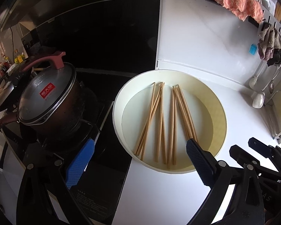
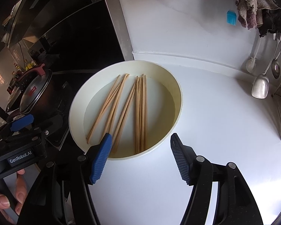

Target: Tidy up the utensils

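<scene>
Listing left to right across a white kitchen counter [image 1: 187, 46] beside a black glass hob [image 1: 106, 43].

Far left: dark cooking pot [image 1: 54, 108] with glass lid [image 1: 45, 97] and reddish handle, standing on the hob burner. Bottles sit behind it, too small to identify.

Left gripper [image 1: 138, 151]: jaws spread wide, nothing between the pads. Its blue finger [image 1: 80, 163] hangs over the hob edge; the other finger reaches over the near rim of the basin, its tip over the lower ends of the rightmost chopsticks. Contact cannot be determined.

Centre: round cream basin [image 1: 118, 101], shallow-walled, resting on the counter just beside the hob. Inside, flat on the bottom: wooden chopsticks [image 1: 160, 120], loose, in several rough clusters fanning toward the near rim, some crossing.

Right gripper [image 2: 140, 142]: jaws apart, holding nothing. Blue finger [image 2: 101, 159] overlaps the basin's near rim; the other finger is over bare counter to the right.

Right: blue silicone brush [image 2: 231, 16] against the wall, hanging rags [image 2: 252, 5], pink cloth [image 1: 236, 0], white scrubbing brush [image 2: 251, 61], metal spatula [image 2: 260, 86] and ladle [image 2: 275, 67] hanging.

Lower left of the right wrist view: a person's hand [image 2: 11, 193] holding the left gripper's body.
</scene>
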Demonstrator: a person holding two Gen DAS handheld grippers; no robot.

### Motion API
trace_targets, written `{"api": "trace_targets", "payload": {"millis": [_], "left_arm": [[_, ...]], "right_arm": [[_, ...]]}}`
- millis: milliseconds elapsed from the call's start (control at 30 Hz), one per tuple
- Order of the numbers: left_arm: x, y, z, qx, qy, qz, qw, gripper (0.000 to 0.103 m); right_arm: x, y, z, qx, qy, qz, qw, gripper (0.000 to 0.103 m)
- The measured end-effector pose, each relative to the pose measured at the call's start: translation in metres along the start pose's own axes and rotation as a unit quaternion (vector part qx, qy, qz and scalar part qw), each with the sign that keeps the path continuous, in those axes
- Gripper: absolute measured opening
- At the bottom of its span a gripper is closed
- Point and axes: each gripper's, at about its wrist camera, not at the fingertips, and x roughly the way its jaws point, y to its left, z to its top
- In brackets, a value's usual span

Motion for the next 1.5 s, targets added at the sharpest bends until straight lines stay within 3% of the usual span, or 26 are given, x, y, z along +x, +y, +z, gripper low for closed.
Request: {"api": "trace_targets", "payload": {"millis": [1500], "left_arm": [[-0.0010,0.0022,-0.0009,0.004,0.007,0.012,0.9999,0.097]], "right_arm": [[-0.0030,0.0076,0.0004,-0.003,0.002,0.002,1.000,0.062]]}}
